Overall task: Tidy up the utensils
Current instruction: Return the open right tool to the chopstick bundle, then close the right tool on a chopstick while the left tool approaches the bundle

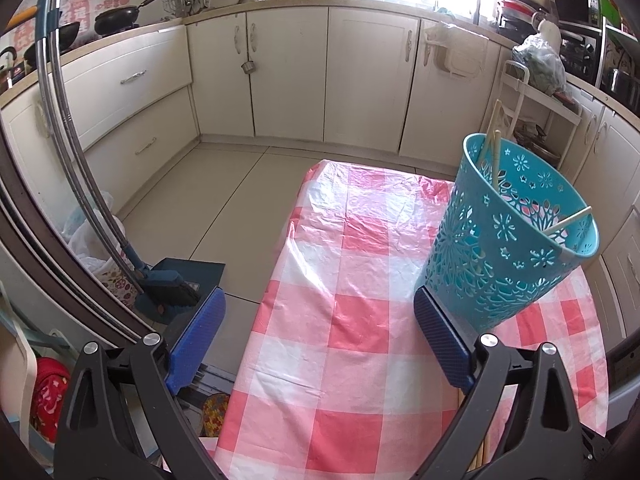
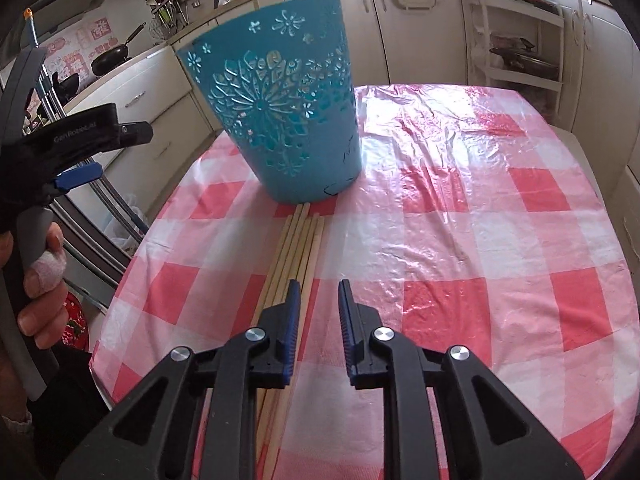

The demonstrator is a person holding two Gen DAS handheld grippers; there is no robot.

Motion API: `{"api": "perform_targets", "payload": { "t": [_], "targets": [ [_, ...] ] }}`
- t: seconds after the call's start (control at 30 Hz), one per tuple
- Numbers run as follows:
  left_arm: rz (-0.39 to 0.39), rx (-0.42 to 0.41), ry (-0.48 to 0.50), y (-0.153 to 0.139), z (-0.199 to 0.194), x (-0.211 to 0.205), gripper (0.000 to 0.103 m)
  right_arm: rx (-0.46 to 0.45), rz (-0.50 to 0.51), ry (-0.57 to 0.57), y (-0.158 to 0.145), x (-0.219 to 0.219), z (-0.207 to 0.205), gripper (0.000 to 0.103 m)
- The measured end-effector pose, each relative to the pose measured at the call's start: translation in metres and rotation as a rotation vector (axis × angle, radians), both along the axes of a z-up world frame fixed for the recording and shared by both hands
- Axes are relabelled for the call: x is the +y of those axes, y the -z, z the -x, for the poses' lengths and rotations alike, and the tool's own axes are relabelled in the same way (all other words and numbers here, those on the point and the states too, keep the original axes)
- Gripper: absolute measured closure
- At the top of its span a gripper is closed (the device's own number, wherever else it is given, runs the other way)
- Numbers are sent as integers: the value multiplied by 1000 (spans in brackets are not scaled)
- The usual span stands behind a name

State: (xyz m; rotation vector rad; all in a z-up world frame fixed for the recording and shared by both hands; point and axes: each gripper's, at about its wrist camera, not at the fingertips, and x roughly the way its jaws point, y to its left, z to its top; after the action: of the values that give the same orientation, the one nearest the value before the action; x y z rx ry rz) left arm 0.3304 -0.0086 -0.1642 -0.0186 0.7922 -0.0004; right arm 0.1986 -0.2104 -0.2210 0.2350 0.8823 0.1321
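- Bare wooden chopsticks (image 2: 298,240) lie in a loose bundle on the table, tips just at the base of the teal basket (image 2: 280,108); a few more sticks (image 1: 494,148) stand/lean inside it.
- Basket: cut-out flower pattern, upright on the near-left part of the table as seen from the right wrist cam.
- Right gripper (image 2: 319,292): jaws narrow, nothing clamped; left pad over the bundle, can't tell if touching.
- Left gripper (image 1: 320,324): jaws wide apart, empty; right pad just beside the basket's base.
- A hand (image 2: 42,276) w/ a bandaged finger holds the left tool's grip.
- Surface: red-white check tablecloth (image 2: 460,220), plastic, wrinkled, glare at far end.
- Room: kitchen, cream cabinets (image 1: 288,68), tiled floor (image 1: 208,200), woks (image 1: 120,16) on the counter, broom + dustpan (image 1: 176,284) beside the table.
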Motion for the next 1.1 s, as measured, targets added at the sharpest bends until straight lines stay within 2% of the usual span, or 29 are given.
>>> {"api": "perform_targets", "payload": {
  "t": [0.53, 0.7, 0.8, 0.97, 1.1],
  "targets": [
    [-35, 38, 37, 9, -2, -9, 12, 28, 19, -23, 14, 8, -16, 85],
    [-54, 55, 57, 14, -3, -15, 11, 24, 65, -43, 14, 11, -19, 87],
    [-69, 83, 85, 20, -3, -20, 11, 28, 92, -55, 14, 9, -21, 95],
    [-90, 166, 168, 40, -1, -38, 11, 45, 147, -63, 12, -6, -19, 96],
    [-80, 223, 235, 55, 2, -54, 11, 60, 140, -28, 13, -28, -16, 96]
  ]
}}
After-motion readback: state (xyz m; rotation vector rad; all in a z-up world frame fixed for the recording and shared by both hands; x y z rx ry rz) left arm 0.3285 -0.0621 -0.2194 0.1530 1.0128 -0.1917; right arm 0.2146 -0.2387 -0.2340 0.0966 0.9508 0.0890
